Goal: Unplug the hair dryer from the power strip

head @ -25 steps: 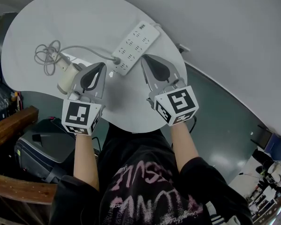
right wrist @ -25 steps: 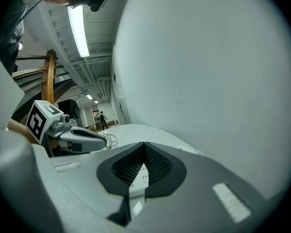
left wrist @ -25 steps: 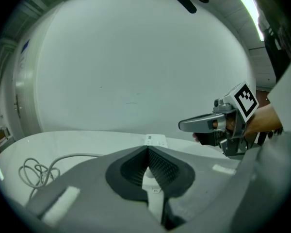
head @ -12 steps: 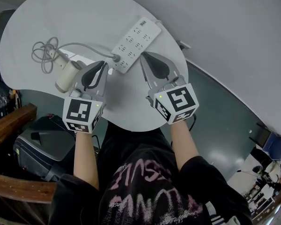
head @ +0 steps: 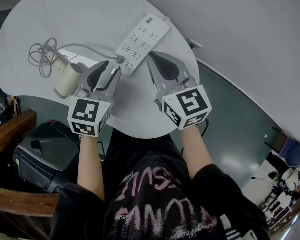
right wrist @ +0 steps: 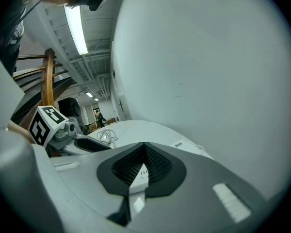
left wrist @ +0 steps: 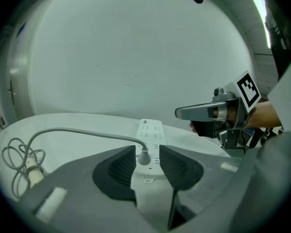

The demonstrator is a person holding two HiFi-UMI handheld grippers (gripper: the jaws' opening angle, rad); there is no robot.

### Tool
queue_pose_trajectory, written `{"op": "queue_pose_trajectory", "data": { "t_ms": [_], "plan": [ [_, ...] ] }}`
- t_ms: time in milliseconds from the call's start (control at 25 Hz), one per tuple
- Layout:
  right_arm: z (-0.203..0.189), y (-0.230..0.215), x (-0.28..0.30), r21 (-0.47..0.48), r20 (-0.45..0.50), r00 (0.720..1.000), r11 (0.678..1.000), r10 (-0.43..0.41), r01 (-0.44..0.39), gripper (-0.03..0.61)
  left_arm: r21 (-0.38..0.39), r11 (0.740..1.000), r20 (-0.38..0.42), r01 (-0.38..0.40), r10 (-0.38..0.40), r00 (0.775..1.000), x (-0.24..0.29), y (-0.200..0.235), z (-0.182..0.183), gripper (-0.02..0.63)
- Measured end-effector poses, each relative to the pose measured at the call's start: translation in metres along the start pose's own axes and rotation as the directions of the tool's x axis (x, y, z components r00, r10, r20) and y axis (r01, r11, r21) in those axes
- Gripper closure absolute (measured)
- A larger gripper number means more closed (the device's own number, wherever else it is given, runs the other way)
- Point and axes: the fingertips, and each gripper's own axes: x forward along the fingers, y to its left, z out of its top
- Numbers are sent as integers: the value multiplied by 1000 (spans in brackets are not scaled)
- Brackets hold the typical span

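Observation:
A white power strip [head: 142,41] lies on the round white table [head: 85,11]. A grey plug [head: 121,60] sits in its near end, and its cord runs left to a coil [head: 42,56] and the white hair dryer [head: 65,81]. My left gripper [head: 114,67] is open, its jaws standing either side of the plug [left wrist: 144,158] without pressing on it. In the left gripper view the strip [left wrist: 150,132] stretches away beyond the left gripper [left wrist: 146,154]. My right gripper [head: 151,60] is shut and empty, beside the strip's near right edge. Past the right gripper [right wrist: 144,148] a bit of strip [right wrist: 141,171] shows.
The table's curved front edge lies just under both hands. A white wall rises right behind the strip. A dark box [head: 45,159] and a wooden rail [head: 10,129] stand below the table at the left. The loose cord coil [left wrist: 17,154] lies left of my left gripper.
My left gripper has dropped and moved forward, and its jaws have spread to stand round the plug. The right gripper has stayed put and shut.

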Motion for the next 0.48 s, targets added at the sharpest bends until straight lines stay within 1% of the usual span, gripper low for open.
{"op": "queue_pose_trajectory", "data": {
  "t_ms": [80,280,480],
  "plan": [
    [0,-1,-1,0,-3,1000,1000,-3,3,569,-9,1000,-4,5,-5,1000,4,2,-1,462],
    [-4,-6,-4,3,-14,1000,1000,-17,17,569,1,1000,-27,21,-21,999,15,2,-4,460],
    [-6,-10,-2,11,-19,1000,1000,-25,25,569,-7,999,-58,44,-45,997,25,0,-5,459]
  ]
}}
